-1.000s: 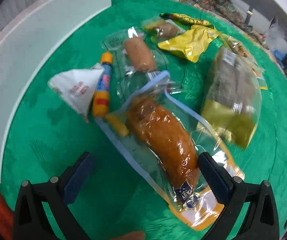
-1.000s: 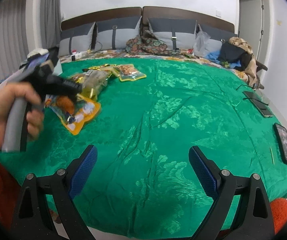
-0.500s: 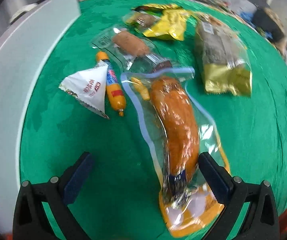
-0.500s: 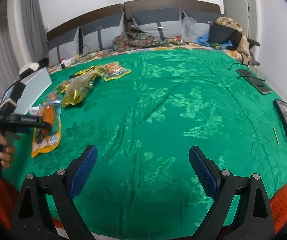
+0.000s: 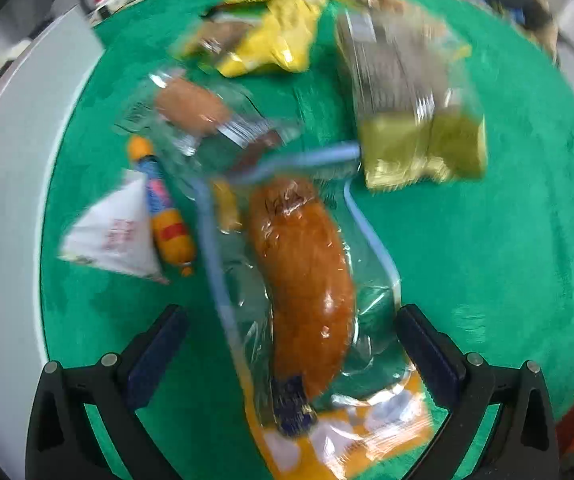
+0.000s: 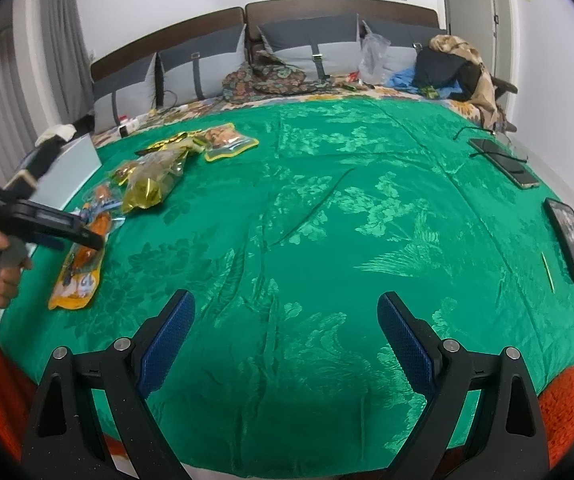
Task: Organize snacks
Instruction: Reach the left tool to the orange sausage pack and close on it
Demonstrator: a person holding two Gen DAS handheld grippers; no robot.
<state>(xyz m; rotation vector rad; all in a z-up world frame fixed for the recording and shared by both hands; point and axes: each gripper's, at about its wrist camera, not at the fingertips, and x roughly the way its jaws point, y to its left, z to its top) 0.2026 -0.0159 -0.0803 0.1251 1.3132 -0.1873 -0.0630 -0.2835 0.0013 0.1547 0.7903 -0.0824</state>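
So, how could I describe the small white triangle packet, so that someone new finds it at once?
Start at the snack pile on the green bedspread, near its edge by the pale grey board. There, left of the big sausage pack, a small orange-and-blue tube lies, and the white triangle packet touches its left side. It alone is white, opaque and triangular.

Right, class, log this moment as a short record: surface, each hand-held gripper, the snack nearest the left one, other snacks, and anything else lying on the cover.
Surface: green patterned bed cover
Left hand-held gripper: open, straddling the large sausage pack, not closed on it
Right hand-held gripper: open, holding nothing, over bare cover
Other snacks: white triangular packet, small orange sausage stick, smaller sausage pack, yellow packet, olive-gold bag
Also on cover: two phones near its right edge
Image note: left wrist view is motion-blurred
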